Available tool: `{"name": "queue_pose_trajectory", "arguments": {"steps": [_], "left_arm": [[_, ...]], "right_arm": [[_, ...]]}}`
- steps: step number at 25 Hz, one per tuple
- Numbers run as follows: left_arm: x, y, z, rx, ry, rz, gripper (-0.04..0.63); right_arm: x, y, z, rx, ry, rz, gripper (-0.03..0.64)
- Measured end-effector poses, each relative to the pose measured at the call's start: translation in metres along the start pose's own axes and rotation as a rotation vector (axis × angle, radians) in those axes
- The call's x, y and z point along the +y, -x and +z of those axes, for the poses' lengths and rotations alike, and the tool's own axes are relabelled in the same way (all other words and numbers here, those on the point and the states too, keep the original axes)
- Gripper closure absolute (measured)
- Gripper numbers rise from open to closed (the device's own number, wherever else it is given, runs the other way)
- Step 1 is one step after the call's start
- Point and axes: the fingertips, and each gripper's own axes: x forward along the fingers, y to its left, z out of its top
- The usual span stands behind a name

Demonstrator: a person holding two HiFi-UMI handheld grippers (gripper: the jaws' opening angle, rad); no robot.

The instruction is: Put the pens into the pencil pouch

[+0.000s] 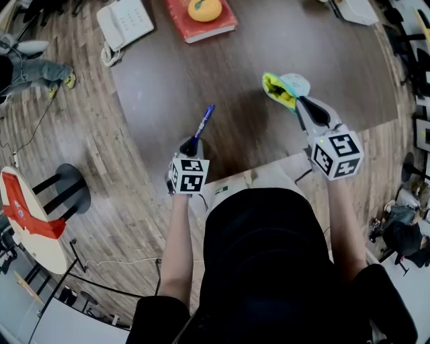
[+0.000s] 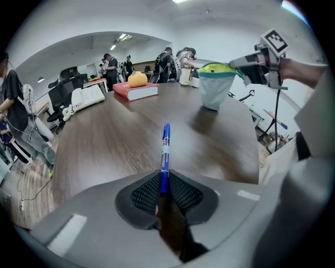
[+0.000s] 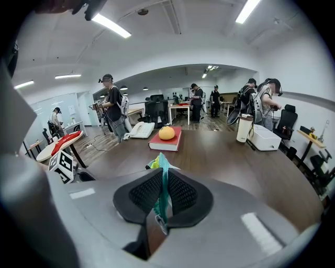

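Your left gripper [image 2: 164,194] had its pads [image 2: 145,196] pinching the lower end of a blue pen [image 2: 165,149]. That end was buried between the pads and could not be seen, while the rest stuck out forward over the table [image 2: 104,152]. Your right gripper [image 3: 163,198] had its pads [image 3: 144,193] pressed together on the teal edge of the pouch [image 3: 161,175]. From that gripper's own view only this thin strip and a scrap of yellow showed, and the body of the pouch was hidden behind the jaws.

The left gripper view gave what the right one missed. There the pouch [image 2: 214,84] hung to the far right with its pale body below a teal rim and its yellow lining at the top. Whether its bottom touched the table you could not tell, and nothing inside it could be made out. From your head, the pen tip pointed toward the pouch, the two well apart, with bare tabletop between them.

At the far side of the table lay a red book [image 1: 201,23] with an orange fruit [image 1: 204,9] on it, and a white telephone [image 1: 125,23] to its left. Only the right gripper view showed the white cup [image 3: 244,128] and white box [image 3: 264,137] at the far right. Your dark clothing covered the table's near edge.
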Motion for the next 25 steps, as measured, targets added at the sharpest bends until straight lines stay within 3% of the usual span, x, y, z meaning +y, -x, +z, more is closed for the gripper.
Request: {"name": "queue_pose_trajectory", "arguments": {"steps": [14,25], "left_arm": [[-0.003,0.0,-0.001,0.018,0.021,0.017,0.557],[-0.006,0.01,0.013,-0.018,0.043,0.032,0.558]], "right_arm": [[-0.004,0.004,0.001,-0.013,0.004,0.017,0.578],[-0.009,0.004,0.002,-0.03,0.008,0.036,0.578]]}}
